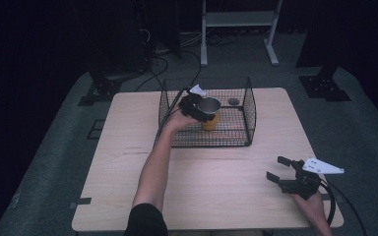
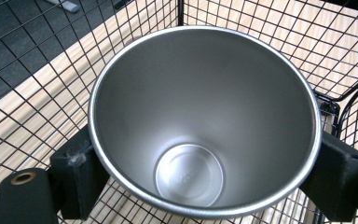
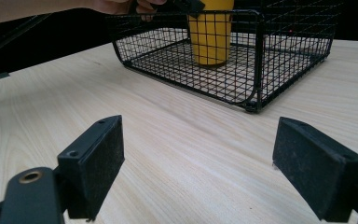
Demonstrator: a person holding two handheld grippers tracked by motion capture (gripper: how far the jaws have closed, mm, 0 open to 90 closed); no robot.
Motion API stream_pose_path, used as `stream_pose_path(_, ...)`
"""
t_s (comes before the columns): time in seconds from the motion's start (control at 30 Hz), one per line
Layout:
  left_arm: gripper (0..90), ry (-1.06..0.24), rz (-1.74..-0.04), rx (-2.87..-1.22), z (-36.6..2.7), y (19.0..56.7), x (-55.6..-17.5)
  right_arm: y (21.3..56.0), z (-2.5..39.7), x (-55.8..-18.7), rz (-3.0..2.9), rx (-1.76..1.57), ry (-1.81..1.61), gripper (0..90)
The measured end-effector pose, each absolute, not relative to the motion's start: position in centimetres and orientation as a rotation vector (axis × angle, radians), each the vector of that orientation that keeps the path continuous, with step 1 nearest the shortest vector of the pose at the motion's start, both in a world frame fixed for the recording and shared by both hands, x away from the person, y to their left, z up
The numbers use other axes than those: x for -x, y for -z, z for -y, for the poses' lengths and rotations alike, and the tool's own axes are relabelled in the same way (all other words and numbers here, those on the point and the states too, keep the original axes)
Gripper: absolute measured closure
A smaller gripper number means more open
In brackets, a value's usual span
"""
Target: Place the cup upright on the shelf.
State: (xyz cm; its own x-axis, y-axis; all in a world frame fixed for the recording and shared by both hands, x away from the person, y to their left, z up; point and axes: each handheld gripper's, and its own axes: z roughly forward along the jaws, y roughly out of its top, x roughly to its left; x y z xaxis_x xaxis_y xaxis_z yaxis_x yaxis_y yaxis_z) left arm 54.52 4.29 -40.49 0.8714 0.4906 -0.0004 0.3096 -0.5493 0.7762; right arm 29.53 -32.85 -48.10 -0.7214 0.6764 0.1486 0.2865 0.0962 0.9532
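Note:
A yellow cup with a bare steel inside stands upright on the floor of a black wire basket at the table's far middle. My left gripper reaches over the basket's left wall and is shut on the cup, one pad on each side just below the rim. The cup is empty. My right gripper hovers low over the table's front right, open, with bare wood between its pads. In the right gripper view the cup and basket lie ahead.
A small dark round thing lies in the basket's far right part. The light wooden table stretches bare between the basket and its front edge. A white frame and black stand bases are on the floor behind.

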Motion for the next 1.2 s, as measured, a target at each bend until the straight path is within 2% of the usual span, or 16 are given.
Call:
stream_pose_path(0.6, 2.6, -0.285, -0.582, -2.159, -4.0, 40.0, -54.3, 48.1, 32.9, -29.5, -2.053, -0.95, -1.661, 15.3)
stream_pose_path(1.2, 0.9, -0.334, -0.578, -2.08, -4.3, 38.8, -54.0, 48.1, 33.1, -29.6, -2.038, -0.965, -1.681, 14.8)
